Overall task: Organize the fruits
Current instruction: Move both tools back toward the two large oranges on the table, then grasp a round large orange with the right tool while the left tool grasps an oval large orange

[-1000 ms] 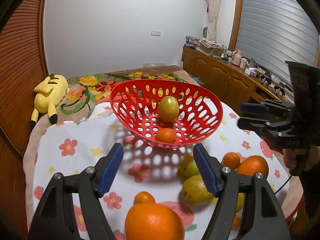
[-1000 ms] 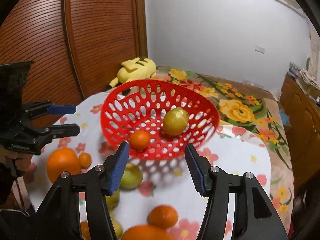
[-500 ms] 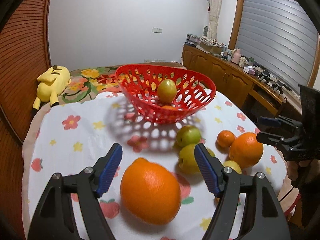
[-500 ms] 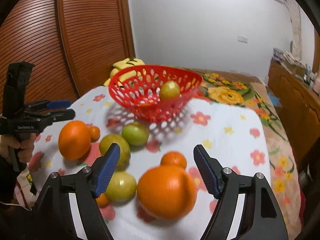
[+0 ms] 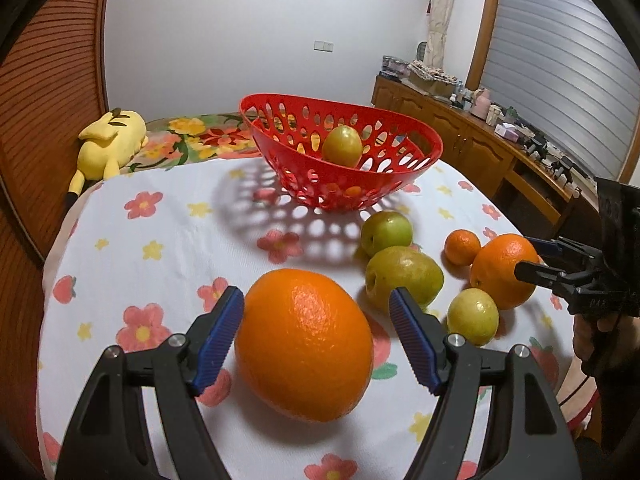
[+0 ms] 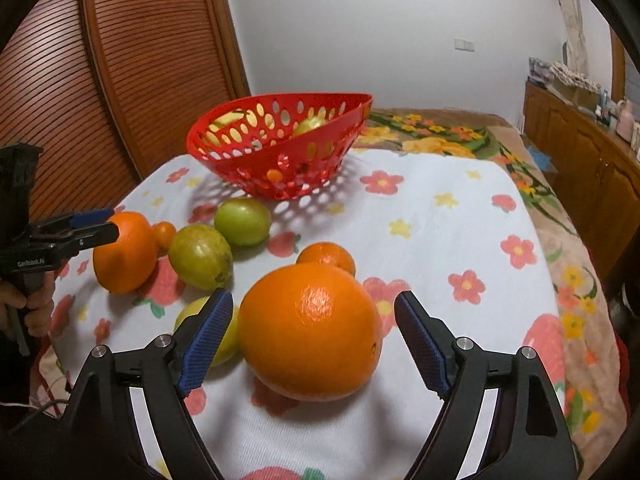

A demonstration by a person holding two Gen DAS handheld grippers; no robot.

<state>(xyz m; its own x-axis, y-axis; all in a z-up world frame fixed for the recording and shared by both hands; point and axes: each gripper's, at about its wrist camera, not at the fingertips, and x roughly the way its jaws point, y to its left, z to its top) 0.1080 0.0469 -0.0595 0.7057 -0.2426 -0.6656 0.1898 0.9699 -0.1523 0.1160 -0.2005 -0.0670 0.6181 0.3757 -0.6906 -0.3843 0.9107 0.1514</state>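
On the flowered tabletop (image 5: 168,240): two big oranges, each framed by a pair of jaws, neither yet gripped.

- Left gripper (image 5: 316,336): jaws spread wide around the near orange (image 5: 304,344); left pad almost touching the peel, right pad apart. Tool pitched down toward the cloth.
- Right gripper (image 6: 314,344): jaws just been opening, now wide, the second orange (image 6: 310,330) between them with gaps on both sides. Same downward tilt; from the left camera its tips sit against that fruit.
- Red basket (image 5: 416,136): at the far side, holding one yellow-green fruit (image 5: 342,146) and a small orange one low down.
- Loose: green fruits (image 5: 404,276), small tangerines.

Handling note: centre each orange between the pads, close at its widest girth, squeeze gently, and lift straight before carrying to the basket.
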